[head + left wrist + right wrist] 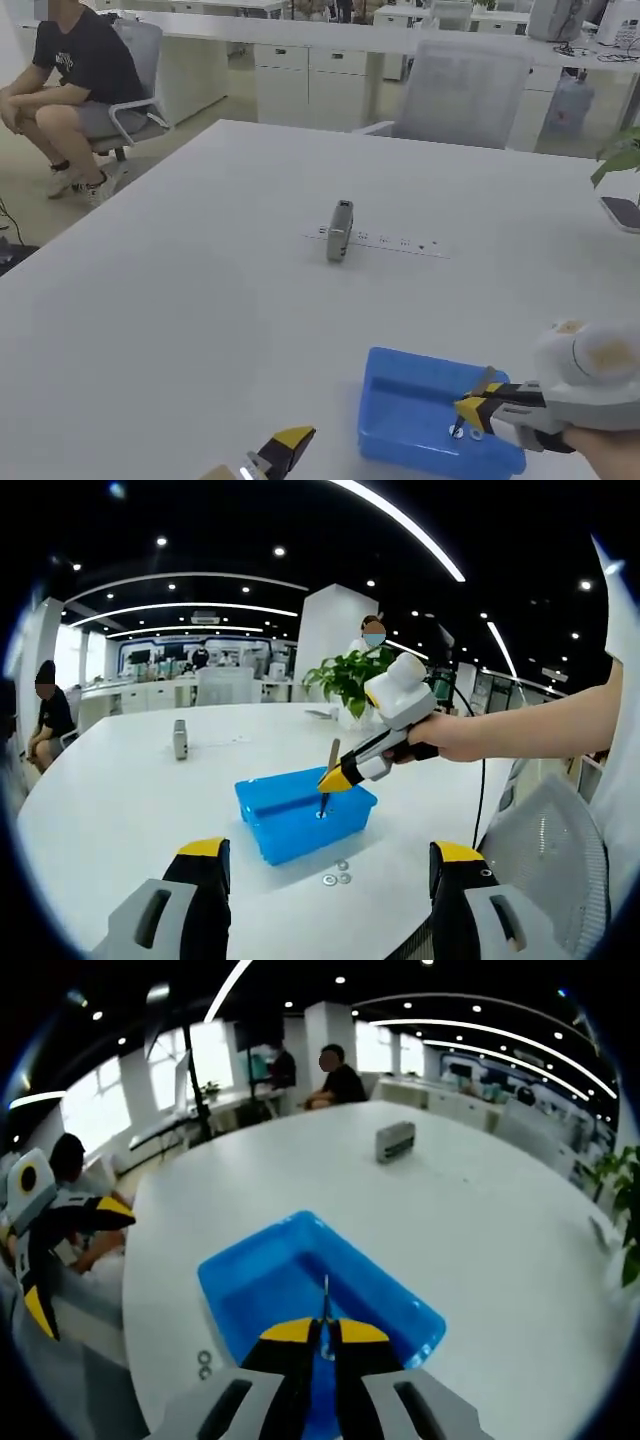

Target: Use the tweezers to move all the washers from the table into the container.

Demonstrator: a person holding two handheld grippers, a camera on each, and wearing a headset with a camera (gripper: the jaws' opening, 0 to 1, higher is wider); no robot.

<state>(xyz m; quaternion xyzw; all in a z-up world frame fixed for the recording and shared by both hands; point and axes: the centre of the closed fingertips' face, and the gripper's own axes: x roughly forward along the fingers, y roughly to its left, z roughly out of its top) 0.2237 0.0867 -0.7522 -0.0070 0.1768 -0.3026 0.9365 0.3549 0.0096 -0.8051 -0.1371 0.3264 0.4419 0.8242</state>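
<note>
Big office rm w/ white desks & chairs behind. A person (75, 80) sits past the far left corner of the table. The big white table (200, 300) has a small gray box (340, 230) in its middle. A blue container (400, 375) sits nr the table's near edge, on the R side.

The L gripper (330, 852) has its jaws wide apart & holds nothing. It hangs low by the near edge. The R gripper (470, 407) is squeezed tight on the tweezers (324, 798), w/ the tip pointing down inside the container. Two tiny washers (468, 433) lie on the container floor by the tip. Can't tell if the tip pinches one. A few more washers (337, 877) lie on the table, just beside the container's long side, toward the L gripper.

Looks like the drop step. To do it well: keep the tip low so the washer won't bounce out, let go softly, then lift straight up w/o bumping the wall. After that, go for the ones on the table.
</note>
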